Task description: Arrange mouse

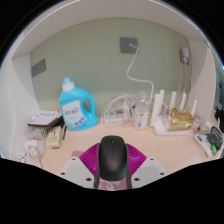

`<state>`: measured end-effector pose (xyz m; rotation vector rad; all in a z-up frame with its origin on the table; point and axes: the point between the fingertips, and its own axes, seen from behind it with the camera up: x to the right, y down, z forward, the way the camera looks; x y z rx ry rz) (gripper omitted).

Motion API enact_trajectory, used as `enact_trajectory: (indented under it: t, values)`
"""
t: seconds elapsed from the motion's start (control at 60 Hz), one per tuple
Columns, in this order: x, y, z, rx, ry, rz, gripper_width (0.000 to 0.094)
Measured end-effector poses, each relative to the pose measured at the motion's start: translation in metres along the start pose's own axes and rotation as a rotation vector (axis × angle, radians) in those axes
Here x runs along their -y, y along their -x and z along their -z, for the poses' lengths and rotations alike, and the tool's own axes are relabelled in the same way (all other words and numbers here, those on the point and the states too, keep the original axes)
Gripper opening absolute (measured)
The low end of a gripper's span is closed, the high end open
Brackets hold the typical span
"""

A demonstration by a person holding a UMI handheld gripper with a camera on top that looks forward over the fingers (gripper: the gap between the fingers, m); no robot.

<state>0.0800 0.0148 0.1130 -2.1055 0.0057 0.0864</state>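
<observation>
A black computer mouse point(112, 155) sits between my gripper's two fingers, its nose pointing away from me. The magenta pads point(90, 158) press against both its sides, so my gripper point(112, 172) is shut on the mouse. It is held just above the pale tabletop point(70, 152), near the front edge. The mouse's underside is hidden.
A blue detergent bottle point(73, 104) stands at the back left beside a stack of small items point(42, 121). White cables and a charger point(120, 108) lie behind the mouse. White bottles point(160, 105) and a gold-coloured object point(180, 120) stand at the back right. A wall socket point(130, 45) is above.
</observation>
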Motion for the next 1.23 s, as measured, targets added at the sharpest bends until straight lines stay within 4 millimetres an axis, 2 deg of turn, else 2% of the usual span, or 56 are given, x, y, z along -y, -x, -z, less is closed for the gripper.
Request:
enact_trajectory:
  t: [0.05, 0.083, 0.15, 0.217, 0.233, 0.333, 0.383, 0.417, 0.433, 0.483, 0.55, 0.683, 0.817, 0.933, 1.067, 1.233]
  values:
    - [-0.039, 0.022, -0.016, 0.022, 0.076, -0.017, 0.0355]
    - [-0.058, 0.029, -0.026, 0.022, 0.104, -0.021, 0.0357]
    - [-0.095, 0.034, -0.042, -0.003, 0.155, 0.016, 0.0361]
    - [-0.117, 0.038, -0.05, -0.023, 0.185, 0.018, 0.039]
    - [-0.121, 0.037, -0.05, -0.031, 0.194, 0.019, 0.0413]
    - [-0.117, 0.042, -0.048, -0.032, 0.169, 0.048, 0.0517]
    - [-0.114, 0.047, -0.04, -0.028, 0.173, 0.047, 0.0702]
    - [-0.109, 0.05, -0.033, -0.027, 0.167, 0.05, 0.0845]
    - [-0.106, 0.05, -0.028, -0.029, 0.163, 0.053, 0.0863]
    - [-0.096, 0.05, -0.013, -0.042, 0.149, 0.066, 0.0815]
    - [-0.081, 0.053, 0.013, -0.062, 0.126, 0.082, 0.0859]
    - [-0.063, 0.062, 0.076, -0.093, 0.099, 0.088, 0.0853]
    - [-0.057, 0.073, 0.137, -0.106, 0.075, 0.089, 0.0852]
    - [-0.062, 0.081, 0.179, -0.097, 0.056, 0.081, 0.085]
    - [-0.069, 0.082, 0.216, -0.109, 0.037, 0.092, 0.0853]
    - [-0.068, 0.085, 0.242, -0.113, 0.016, 0.098, 0.0852]
